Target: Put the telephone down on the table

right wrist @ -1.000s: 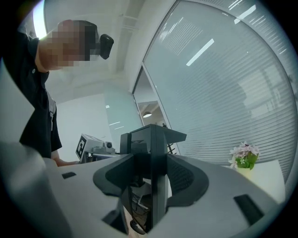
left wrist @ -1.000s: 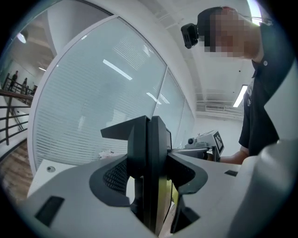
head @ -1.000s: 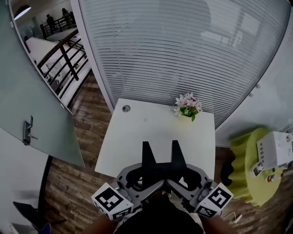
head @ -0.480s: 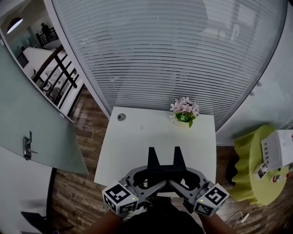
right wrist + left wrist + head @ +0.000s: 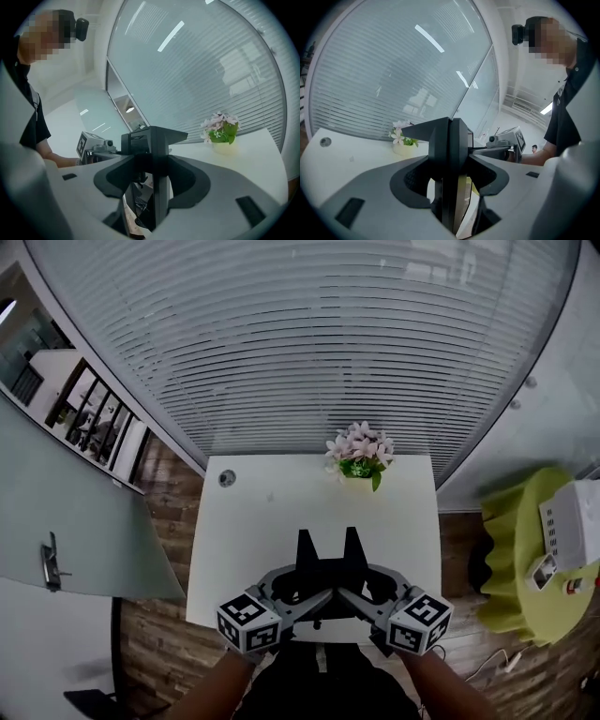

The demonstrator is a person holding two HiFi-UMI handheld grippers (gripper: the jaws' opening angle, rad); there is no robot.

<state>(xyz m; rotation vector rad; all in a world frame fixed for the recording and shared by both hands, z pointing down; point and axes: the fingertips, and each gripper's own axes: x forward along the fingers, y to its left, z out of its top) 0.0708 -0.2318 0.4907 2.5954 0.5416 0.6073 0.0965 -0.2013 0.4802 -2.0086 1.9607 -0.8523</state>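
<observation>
Over the near edge of the white worktop [image 5: 281, 521] the left tool [image 5: 306, 549] and the right tool [image 5: 353, 547] are held side by side and close together, with their marker cubes drawn in toward the person's body. In the left gripper view the jaws of the left tool [image 5: 451, 124] are seen pressed together with nothing between them. In the right gripper view the jaws of the right tool [image 5: 153, 133] are likewise closed on nothing. No telephone is found in any view: none is carried in either tool and none is seen on the worktop. Only a pot of pink flowers [image 5: 357, 454] at the far edge and a small round cable hole [image 5: 227, 478] near the far left corner are seen on it. Where the telephone is cannot be told from these pictures. The task is therefore judged not to be under way at this moment, and nothing of it is shown as done. By that reading everything is left: the telephone must be found, taken up and set down on the worktop, where ample bare surface is offered between the tools and the flowers. Beyond the worktop a glass wall with slatted blinds [image 5: 309, 334] is seen, and to the right a yellow-green round stand [image 5: 511, 568] with a white box [image 5: 567, 531] on it.
</observation>
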